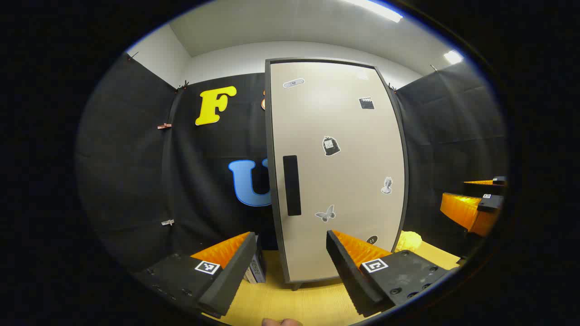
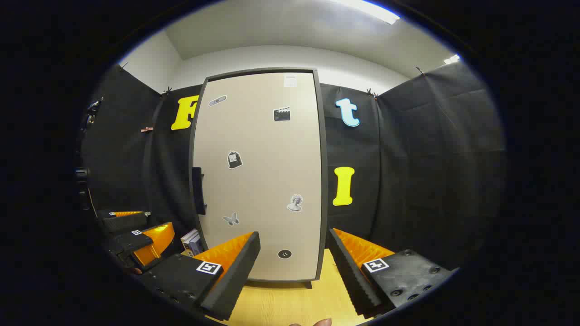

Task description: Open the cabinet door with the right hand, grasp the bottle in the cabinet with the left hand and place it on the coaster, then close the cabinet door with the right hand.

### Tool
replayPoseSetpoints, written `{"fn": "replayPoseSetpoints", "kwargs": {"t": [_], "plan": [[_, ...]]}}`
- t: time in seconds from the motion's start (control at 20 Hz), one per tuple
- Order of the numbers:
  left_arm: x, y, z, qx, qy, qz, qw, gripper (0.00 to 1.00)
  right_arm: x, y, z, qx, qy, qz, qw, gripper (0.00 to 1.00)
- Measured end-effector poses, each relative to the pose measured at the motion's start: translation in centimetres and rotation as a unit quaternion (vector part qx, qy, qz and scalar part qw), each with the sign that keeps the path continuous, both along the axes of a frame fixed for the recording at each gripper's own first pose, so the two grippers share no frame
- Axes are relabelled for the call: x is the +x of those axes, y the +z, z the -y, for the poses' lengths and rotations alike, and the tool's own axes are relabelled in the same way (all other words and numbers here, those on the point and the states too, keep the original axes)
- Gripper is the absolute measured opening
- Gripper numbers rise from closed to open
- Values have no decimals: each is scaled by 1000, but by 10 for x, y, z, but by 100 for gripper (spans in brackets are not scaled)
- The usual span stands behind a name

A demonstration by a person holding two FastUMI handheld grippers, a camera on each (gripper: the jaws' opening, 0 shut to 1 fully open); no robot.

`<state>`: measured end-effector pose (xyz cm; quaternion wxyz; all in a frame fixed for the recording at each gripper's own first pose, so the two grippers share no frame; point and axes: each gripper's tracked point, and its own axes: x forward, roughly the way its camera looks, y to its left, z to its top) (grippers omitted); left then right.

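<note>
Cabinet door shut; right claw agape just before its lower edge.

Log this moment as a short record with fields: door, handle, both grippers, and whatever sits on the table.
cabinet door: shut, several stickers on its face
handle: dark vertical bar by the door's left edge, untouched
left gripper: jaws open, holding nothing, facing the door
right gripper: jaws open, holding nothing, apart from the handle
table: light wood; cabinet stands on it
beside cabinet: yellow object to its right, books to its left
bottle: hidden
</note>
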<state>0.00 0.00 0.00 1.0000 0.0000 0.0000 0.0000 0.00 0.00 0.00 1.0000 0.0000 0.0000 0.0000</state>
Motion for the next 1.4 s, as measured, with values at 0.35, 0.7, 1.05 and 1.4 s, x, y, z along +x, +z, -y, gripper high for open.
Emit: {"fn": "replayPoseSetpoints", "kwargs": {"t": [0.35,0.7,1.05,1.4], "plan": [[1,-3,6,1,-11,-4,1000,98,-3,-2,8,3,-11,-3,1000,98],[4,-2,10,15,-19,-2,1000,98,0,-5,12,4,-15,-6,1000,98],[6,0,10,18,-20,-1,1000,98,7,-6,10,2,-12,-8,1000,98],[14,0,-2,18,-20,6,1000,98,18,-7,-2,-2,-4,-8,1000,98]]}}
